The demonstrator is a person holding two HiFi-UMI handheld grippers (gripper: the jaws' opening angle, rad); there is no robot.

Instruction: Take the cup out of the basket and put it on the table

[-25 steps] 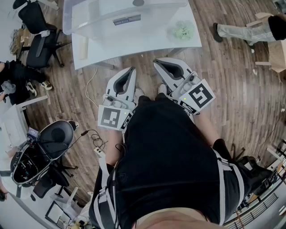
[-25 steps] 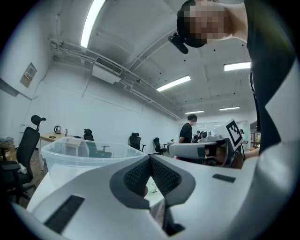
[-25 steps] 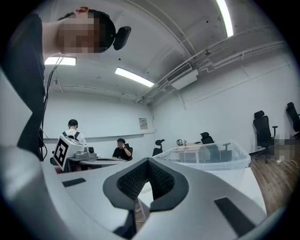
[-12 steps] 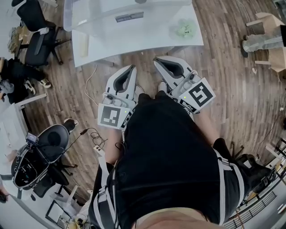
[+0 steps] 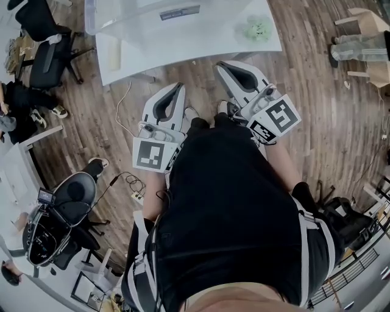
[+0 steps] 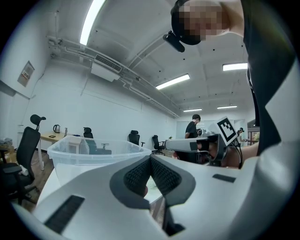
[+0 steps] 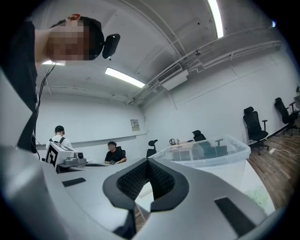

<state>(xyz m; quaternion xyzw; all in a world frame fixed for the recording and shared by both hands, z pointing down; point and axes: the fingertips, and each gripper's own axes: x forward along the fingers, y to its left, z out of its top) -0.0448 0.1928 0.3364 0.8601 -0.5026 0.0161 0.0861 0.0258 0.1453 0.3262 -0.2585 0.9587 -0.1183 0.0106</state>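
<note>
Head view: left gripper point(image 5: 178, 86) and right gripper point(image 5: 221, 63) sit closed tight, empty, near the white table point(image 5: 201, 44); clear basket point(image 5: 116, 18) farther, office chair point(image 5: 44, 58) left.

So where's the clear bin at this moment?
In the head view the clear bin sits on the white table at the top edge of the frame, with a pale green object to its right.

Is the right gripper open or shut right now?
Shut. In the right gripper view, the right gripper has its jaws meeting at the tips, with nothing held between them.
</note>
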